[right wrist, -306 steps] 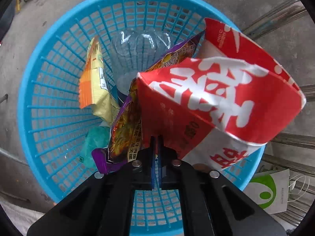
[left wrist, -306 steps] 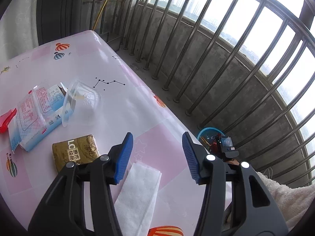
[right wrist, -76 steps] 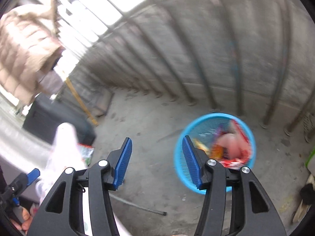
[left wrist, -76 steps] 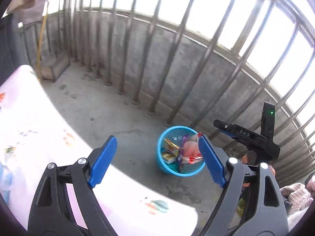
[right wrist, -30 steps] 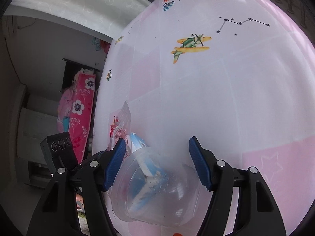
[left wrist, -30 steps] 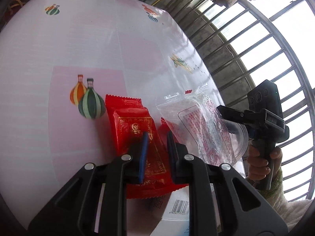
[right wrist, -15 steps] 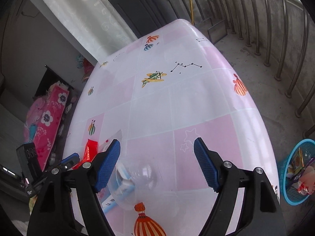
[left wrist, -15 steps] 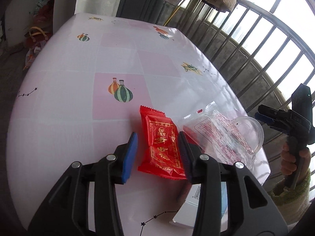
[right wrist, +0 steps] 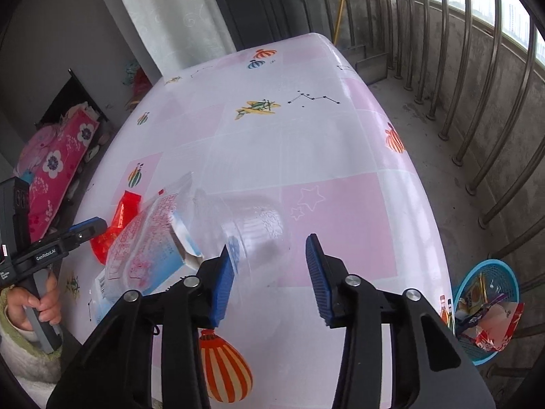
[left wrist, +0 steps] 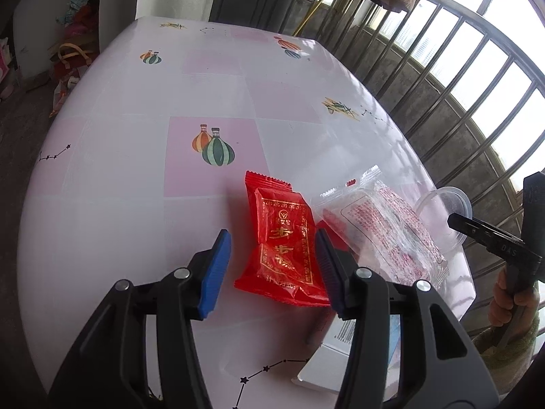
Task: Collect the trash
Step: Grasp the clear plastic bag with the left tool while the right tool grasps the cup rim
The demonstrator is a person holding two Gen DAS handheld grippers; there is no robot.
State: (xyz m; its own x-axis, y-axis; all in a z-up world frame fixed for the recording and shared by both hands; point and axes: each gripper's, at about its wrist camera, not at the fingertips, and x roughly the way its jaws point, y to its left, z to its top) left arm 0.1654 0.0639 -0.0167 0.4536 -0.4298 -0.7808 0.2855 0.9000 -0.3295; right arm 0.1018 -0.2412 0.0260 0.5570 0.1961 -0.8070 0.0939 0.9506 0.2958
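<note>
A red snack packet point(left wrist: 284, 238) lies on the pink and white table point(left wrist: 136, 136). My left gripper point(left wrist: 272, 269) is open, its blue pads on either side of the packet's near end, above it. Beside the packet lie a clear plastic wrapper point(left wrist: 381, 228) with red print and a clear plastic cup point(left wrist: 446, 208) on its side. In the right wrist view my right gripper point(right wrist: 269, 276) is open, just short of the clear cup point(right wrist: 252, 228). The wrapper point(right wrist: 146, 238) and red packet point(right wrist: 115, 221) lie to its left.
A blue trash basket point(right wrist: 487, 310) with wrappers inside stands on the concrete floor at the lower right, below the table edge. A white and blue box point(left wrist: 347, 358) lies at the table's near edge. Metal balcony railings point(right wrist: 477, 85) run along the right.
Both grippers have pulled back and risen from the table. My left gripper has opened wider around the red packet. The right gripper now sits behind the cup, no longer around it.
</note>
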